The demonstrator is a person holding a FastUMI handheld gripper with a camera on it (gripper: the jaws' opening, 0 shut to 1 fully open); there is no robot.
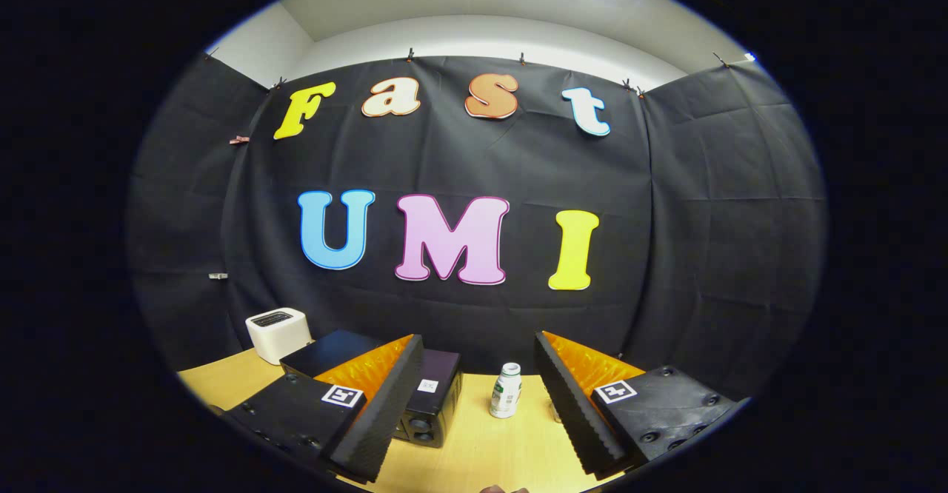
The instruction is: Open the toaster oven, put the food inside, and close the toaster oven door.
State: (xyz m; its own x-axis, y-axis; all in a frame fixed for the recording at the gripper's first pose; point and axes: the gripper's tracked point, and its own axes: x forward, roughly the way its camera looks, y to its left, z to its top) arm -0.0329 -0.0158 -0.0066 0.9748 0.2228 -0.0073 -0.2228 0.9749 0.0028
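black toaster oven (pixel 433 397) | white toaster (pixel 276 334) | white bottle (pixel 506 391) (green label)

- Gripper view: rides on gripper (pixel 474 404), looks forward along its spread fingers, held low over wooden table (pixel 474 456).
- Faces booth's back wall; toaster oven (pixel 415 389) near, partly behind one finger.

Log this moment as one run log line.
gripper: open, holding nothing | toaster oven: behind left finger, untouched | bottle: ahead between fingers

We see the toaster oven (pixel 422 397) on the table (pixel 481 452), partly behind the left finger; a toaster (pixel 276 332) behind-left of it; a bottle (pixel 506 391) upright right of it, ahead between the parted fingers of the gripper (pixel 474 411).
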